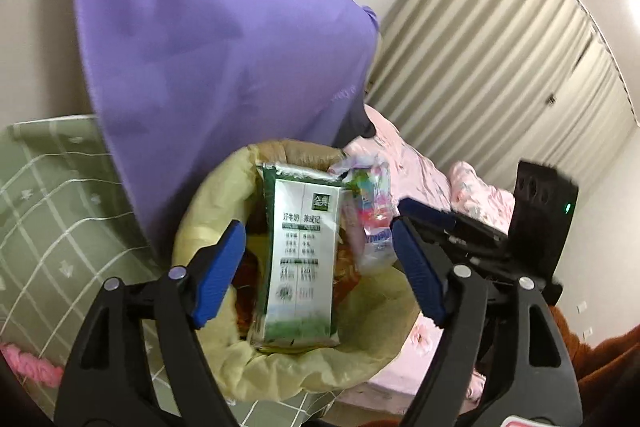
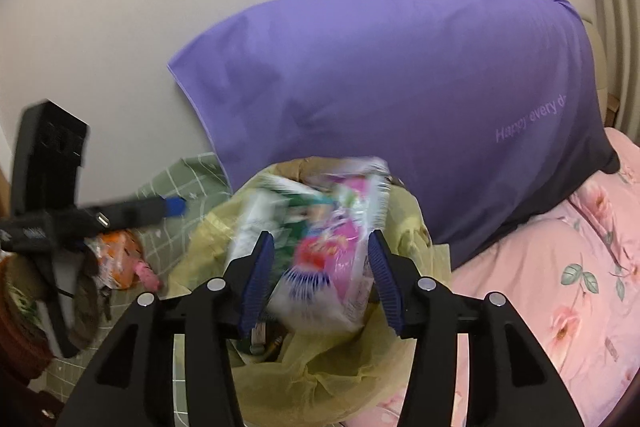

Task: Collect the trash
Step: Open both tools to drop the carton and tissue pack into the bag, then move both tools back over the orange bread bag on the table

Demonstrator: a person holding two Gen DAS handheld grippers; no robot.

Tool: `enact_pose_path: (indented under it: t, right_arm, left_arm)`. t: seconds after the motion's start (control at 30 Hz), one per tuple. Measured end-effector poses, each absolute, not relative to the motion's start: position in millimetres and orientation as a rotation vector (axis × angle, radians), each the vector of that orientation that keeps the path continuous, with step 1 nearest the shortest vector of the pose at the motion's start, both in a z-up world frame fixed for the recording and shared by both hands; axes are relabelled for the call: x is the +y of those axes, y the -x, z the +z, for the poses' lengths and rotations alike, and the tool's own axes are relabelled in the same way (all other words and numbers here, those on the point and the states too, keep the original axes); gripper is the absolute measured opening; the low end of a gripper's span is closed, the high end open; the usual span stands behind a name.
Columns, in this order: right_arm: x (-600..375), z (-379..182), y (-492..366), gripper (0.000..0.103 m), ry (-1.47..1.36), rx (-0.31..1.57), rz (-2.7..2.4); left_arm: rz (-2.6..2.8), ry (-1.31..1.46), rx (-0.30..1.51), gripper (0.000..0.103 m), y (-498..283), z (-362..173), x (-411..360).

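A bin lined with a yellow bag (image 1: 288, 367) (image 2: 320, 383) stands on the bed below both grippers. A green and white milk carton (image 1: 300, 259) stands upright inside it. My left gripper (image 1: 320, 275) is open; the carton sits between its blue pads with a gap on each side. A pink, colourful snack wrapper (image 2: 332, 259) (image 1: 374, 215), blurred, hangs over the bin mouth between the pads of my right gripper (image 2: 320, 283). That gripper is open, and neither pad clearly presses on the wrapper. In each wrist view the other gripper shows at the edge.
A large purple pillow (image 1: 224, 67) (image 2: 400, 107) leans on the wall just behind the bin. Green checked bedding (image 1: 52, 211) lies to the left, pink floral bedding (image 2: 560, 287) to the right. An orange packet (image 2: 118, 255) lies left of the bin. Pale curtains (image 1: 500, 67) hang at the back right.
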State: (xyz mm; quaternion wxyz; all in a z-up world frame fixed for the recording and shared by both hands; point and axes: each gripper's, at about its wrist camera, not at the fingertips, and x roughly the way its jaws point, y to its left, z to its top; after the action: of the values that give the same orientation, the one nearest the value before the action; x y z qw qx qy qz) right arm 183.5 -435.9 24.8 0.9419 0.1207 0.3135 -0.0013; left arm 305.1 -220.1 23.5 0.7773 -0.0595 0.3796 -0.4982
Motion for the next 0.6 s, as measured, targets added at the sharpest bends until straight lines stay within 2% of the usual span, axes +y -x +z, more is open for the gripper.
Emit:
enact_pose_path:
  t: [0.17,0.33,0.43,0.5,0.6]
  right_arm:
    - [-423.2,30.2,-179.1,0.052,-0.208,0.623,-0.030]
    - [-398.5,41.5,-177.9,0.052,-0.173,0.587,-0.008]
    - [-379.3,44.7,-181.1,0.054,-0.147,0.573,0.030]
    - [-364.6,45.2,-185.2,0.060,-0.135,0.568,0.080]
    - [-338.3,43.0,-194.4,0.060,-0.124,0.570,0.161]
  left_arm:
    - [-0.916,0.123,0.745,0.073,-294.7,37.3,-188.4]
    - [-0.792,0.064,0.667,0.073,-274.9,40.0,-145.9]
    - [-0.704,0.044,0.640,0.073,-263.3,34.3,-112.1]
    - [-0.647,0.047,0.640,0.073,-257.6,27.0,-86.2]
    - [-0.541,0.058,0.655,0.073,-251.4,12.3,-48.6]
